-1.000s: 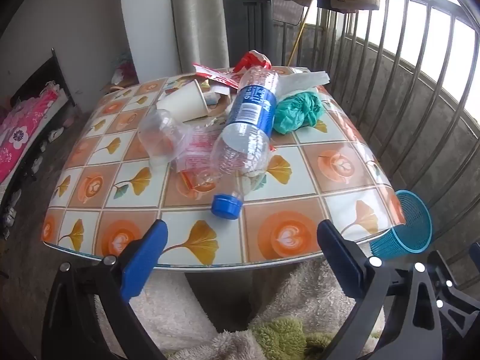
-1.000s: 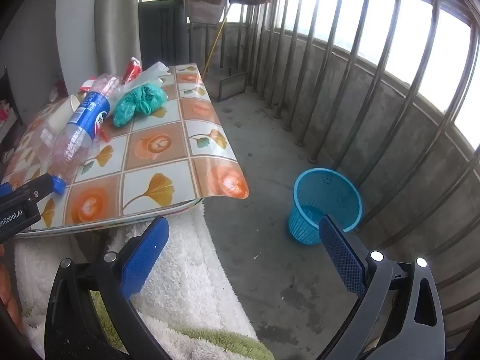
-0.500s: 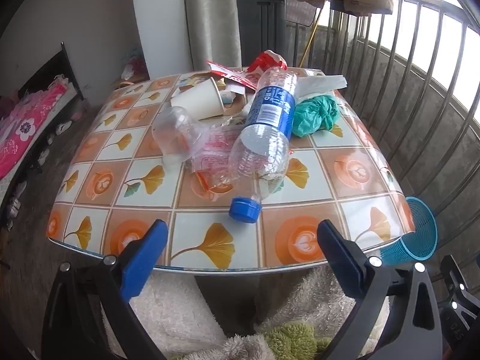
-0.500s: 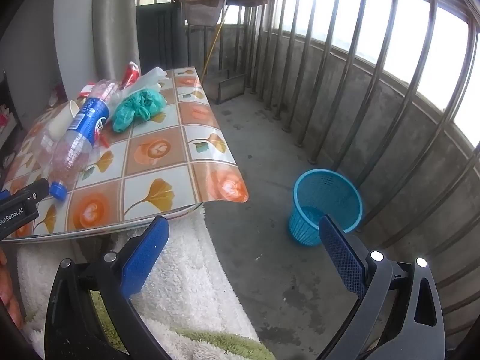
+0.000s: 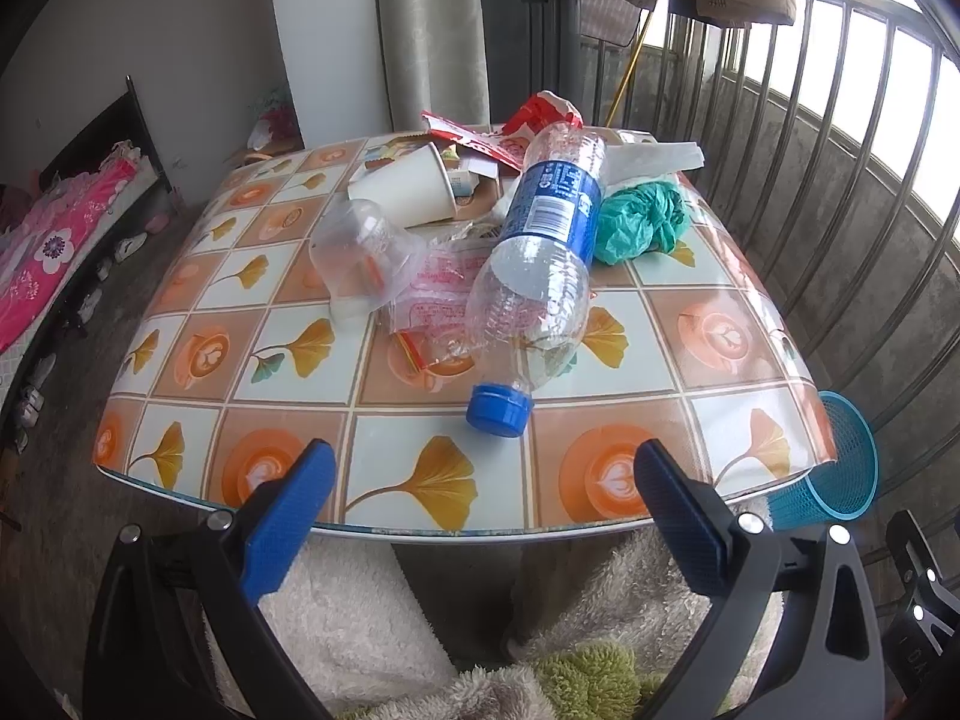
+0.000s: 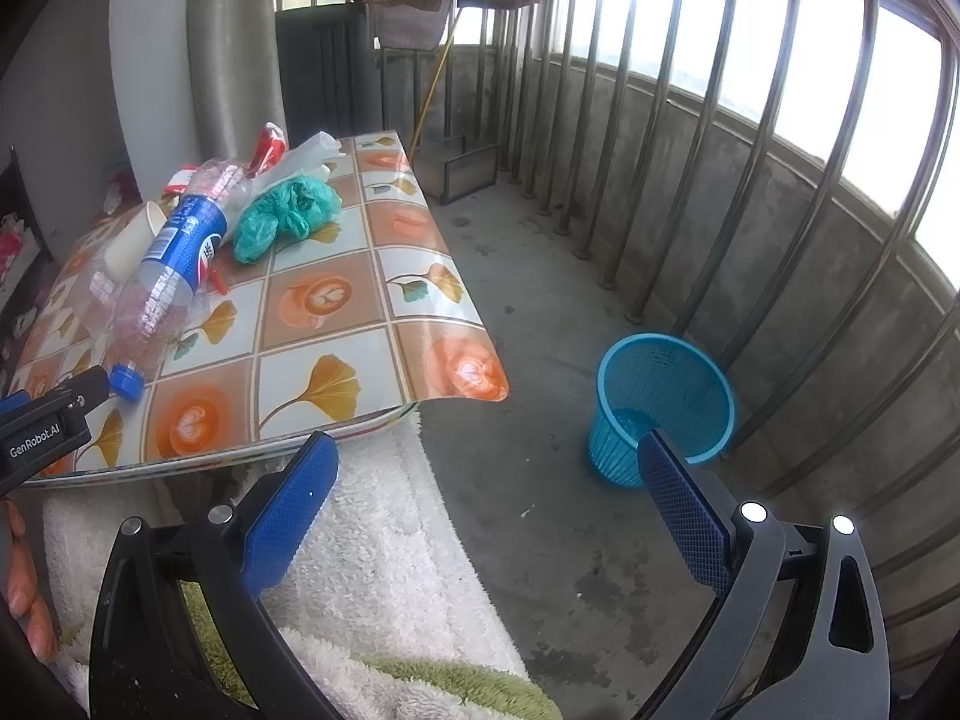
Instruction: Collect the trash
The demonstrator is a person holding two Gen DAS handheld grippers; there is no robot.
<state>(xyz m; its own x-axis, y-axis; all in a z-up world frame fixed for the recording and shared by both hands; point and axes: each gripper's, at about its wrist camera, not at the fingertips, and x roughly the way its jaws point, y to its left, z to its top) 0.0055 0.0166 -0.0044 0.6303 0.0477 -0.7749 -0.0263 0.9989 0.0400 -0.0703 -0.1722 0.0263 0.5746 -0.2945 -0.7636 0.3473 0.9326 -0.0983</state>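
Left gripper (image 5: 477,483): jaws spread wide, nothing between them, poised at the near edge of the tiled table (image 5: 708,462). Directly ahead of it, just beyond the jaws, lies a plastic bottle (image 5: 534,276) with its blue cap (image 5: 499,409) pointing back toward the tool; the bottle rests tilted on a clear wrapper (image 5: 435,306). Ahead and left sit a clear plastic cup (image 5: 360,252) and, farther, a paper cup (image 5: 408,186). Ahead and right, a crumpled green bag (image 5: 642,222); red packaging (image 5: 480,138) lies farthest.

Right gripper (image 6: 486,492): likewise spread and empty, off the table, with the blue mesh bin (image 6: 663,396) on the floor ahead and to its right.

Risks, as judged: the round bottle may roll or squirt sideways under a pinch near the cap, dragging loose wrappers off the table edge. A long carry to the bin invites a drop.
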